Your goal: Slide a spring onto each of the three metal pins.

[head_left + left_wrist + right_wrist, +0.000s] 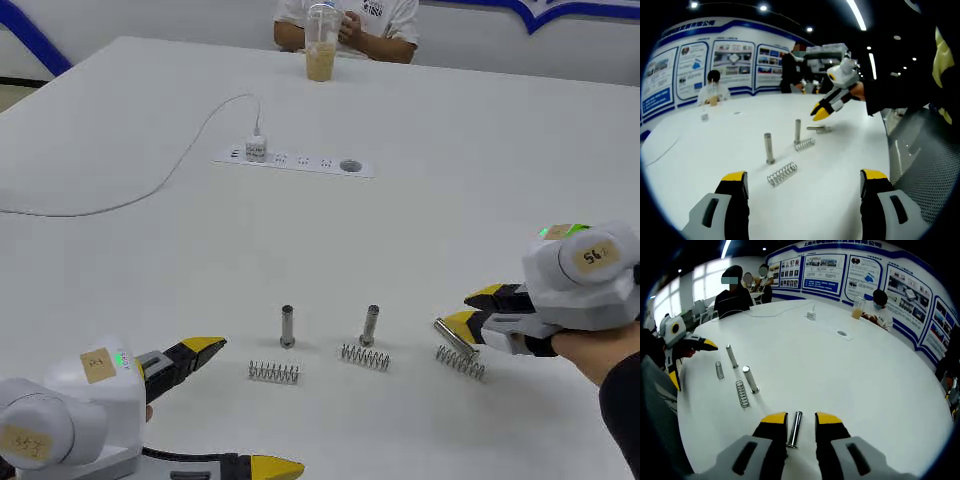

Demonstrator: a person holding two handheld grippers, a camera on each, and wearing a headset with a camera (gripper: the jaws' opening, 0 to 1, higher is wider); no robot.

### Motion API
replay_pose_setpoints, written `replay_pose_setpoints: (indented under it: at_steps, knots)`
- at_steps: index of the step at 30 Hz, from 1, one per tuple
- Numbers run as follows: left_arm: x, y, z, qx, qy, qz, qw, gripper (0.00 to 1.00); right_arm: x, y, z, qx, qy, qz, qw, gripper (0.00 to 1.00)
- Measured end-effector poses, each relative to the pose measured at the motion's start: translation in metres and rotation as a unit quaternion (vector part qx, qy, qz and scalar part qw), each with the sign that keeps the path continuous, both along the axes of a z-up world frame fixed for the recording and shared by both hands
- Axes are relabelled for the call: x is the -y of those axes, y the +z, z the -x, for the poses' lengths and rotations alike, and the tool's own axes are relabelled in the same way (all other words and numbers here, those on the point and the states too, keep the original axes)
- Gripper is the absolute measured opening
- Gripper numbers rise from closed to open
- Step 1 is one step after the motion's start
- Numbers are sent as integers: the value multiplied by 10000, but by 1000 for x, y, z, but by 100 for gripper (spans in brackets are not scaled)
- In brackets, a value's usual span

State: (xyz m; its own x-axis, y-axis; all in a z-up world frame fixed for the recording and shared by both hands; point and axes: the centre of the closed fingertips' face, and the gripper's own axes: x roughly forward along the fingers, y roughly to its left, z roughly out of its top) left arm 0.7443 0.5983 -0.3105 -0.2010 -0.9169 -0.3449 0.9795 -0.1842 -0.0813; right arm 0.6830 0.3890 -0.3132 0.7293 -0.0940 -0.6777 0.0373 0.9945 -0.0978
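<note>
Two metal pins stand upright on the white table: the left pin (287, 327) (768, 148) and the middle pin (370, 326) (797, 131). A third pin (453, 336) (794, 429) lies on its side between the jaws of my right gripper (472, 307) (801, 419), which is open around it with gaps on both sides. Three springs lie flat in front of the pins: the left spring (274, 372), the middle spring (365, 357) and the right spring (460, 362). My left gripper (240, 405) (804, 176) hovers wide open and holds nothing, short of the left spring.
A white power strip (295, 160) with a plugged-in cable (150, 190) lies further back on the table. A cup of drink (321, 45) stands at the far edge in front of a seated person (375, 25). Other people sit at the table's far side in the right gripper view.
</note>
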Motion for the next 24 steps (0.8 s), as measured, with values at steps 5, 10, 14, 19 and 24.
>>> replay_pose_setpoints:
  at_steps: [5,10,14,19,24]
  knots:
    - [0,-1,0,-3,4,-7,10000,94,1,-8,-2,-125,-57,-29,9999,20]
    - [-1,-1,-1,-7,10,-15,10000,94,1,-12,-6,-183,-99,-91,9997,18]
    - [-1,-1,-1,-14,13,-17,10000,94,0,-16,-8,-255,-101,-111,9996,16]
    - [-1,-1,-1,-21,14,-18,10000,94,0,-20,-8,-390,-130,-122,9991,14]
    - [-1,-1,0,-25,10,-16,10000,94,-1,-23,-8,-461,-137,-150,9987,13]
